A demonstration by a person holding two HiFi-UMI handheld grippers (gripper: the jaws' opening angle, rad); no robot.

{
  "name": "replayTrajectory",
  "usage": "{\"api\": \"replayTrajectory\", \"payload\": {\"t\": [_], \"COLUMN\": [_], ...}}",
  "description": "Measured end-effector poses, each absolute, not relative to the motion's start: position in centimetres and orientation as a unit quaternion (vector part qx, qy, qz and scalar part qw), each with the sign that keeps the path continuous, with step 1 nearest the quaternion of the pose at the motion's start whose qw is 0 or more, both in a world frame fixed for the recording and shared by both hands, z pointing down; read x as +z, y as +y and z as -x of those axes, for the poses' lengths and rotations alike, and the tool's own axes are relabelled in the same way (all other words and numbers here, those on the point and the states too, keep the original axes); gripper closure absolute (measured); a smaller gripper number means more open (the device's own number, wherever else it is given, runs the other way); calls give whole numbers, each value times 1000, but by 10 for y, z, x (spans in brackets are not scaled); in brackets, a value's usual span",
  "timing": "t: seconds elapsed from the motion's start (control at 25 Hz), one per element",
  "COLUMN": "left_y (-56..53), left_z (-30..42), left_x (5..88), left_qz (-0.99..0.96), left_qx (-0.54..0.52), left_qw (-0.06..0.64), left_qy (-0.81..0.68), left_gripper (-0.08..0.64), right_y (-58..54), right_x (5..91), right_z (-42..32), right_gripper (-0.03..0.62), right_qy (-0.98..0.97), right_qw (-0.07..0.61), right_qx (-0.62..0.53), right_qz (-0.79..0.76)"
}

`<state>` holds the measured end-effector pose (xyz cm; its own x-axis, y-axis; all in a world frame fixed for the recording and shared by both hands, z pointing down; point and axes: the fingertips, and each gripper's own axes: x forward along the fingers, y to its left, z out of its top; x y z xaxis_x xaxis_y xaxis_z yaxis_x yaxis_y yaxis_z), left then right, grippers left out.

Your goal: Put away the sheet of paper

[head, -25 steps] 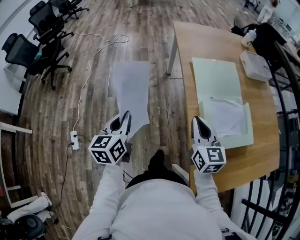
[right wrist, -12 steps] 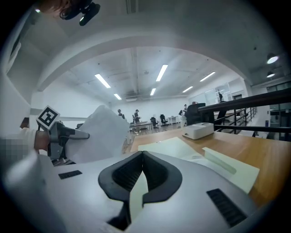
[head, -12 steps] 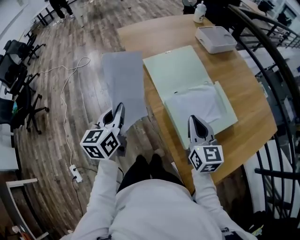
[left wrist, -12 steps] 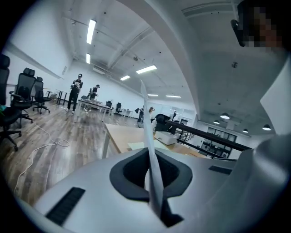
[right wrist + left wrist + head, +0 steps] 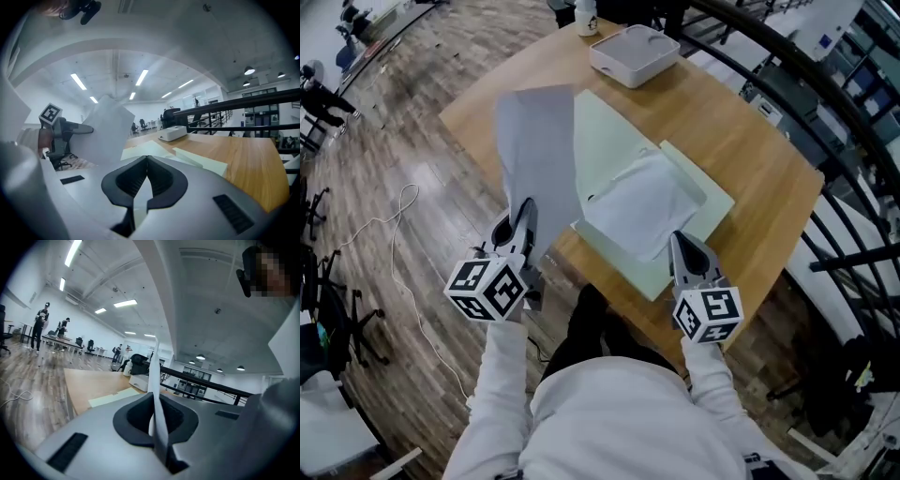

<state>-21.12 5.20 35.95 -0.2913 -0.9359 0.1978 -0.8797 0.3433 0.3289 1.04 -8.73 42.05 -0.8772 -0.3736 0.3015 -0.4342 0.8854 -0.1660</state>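
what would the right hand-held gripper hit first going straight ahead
Most likely the pale green folder on the table just ahead, though the right hand-held gripper may pass above it.

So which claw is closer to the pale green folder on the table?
Right. The right claw hovers at the near corner of the folder. The left claw, shut on the sheet of paper, is off the folder's left side, by the table edge.

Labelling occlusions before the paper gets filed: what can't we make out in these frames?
- Head view: the sheet of paper, clamped in the left gripper, hides the left part of the table.
- Head view: the bottle is cut off by the top edge.
- Head view: the white box is too small to show any contents.
- Left gripper view: the sheet is edge-on, so its faces can't be seen.
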Motion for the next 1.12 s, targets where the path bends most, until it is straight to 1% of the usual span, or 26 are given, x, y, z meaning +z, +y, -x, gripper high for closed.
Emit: {"api": "replayTrajectory", "payload": {"t": [0.2,0.56,0.76,1.12], "left_y": [-3,-70,-100,-131], "left_z": [218,217,200,143], "left_x": [350,354,366,385], "left_qz": [-643,-735,-784,-863], "left_qx": [-72,-63,-57,-33], "left_qw": [179,194,217,255], "left_qy": [-741,-646,-579,-435], "left_gripper": [543,543,543,543], "right_y": [-99,-111,-112,-106], "right_x": [415,413,411,408], "right_z": [-18,-27,-35,-56], "right_gripper": [565,566,566,566], "right_qy": [-945,-910,-888,-854], "right_qw": [125,119,115,110], "right_qx": [118,122,123,126], "right_qz": [-278,-378,-428,-493]}}
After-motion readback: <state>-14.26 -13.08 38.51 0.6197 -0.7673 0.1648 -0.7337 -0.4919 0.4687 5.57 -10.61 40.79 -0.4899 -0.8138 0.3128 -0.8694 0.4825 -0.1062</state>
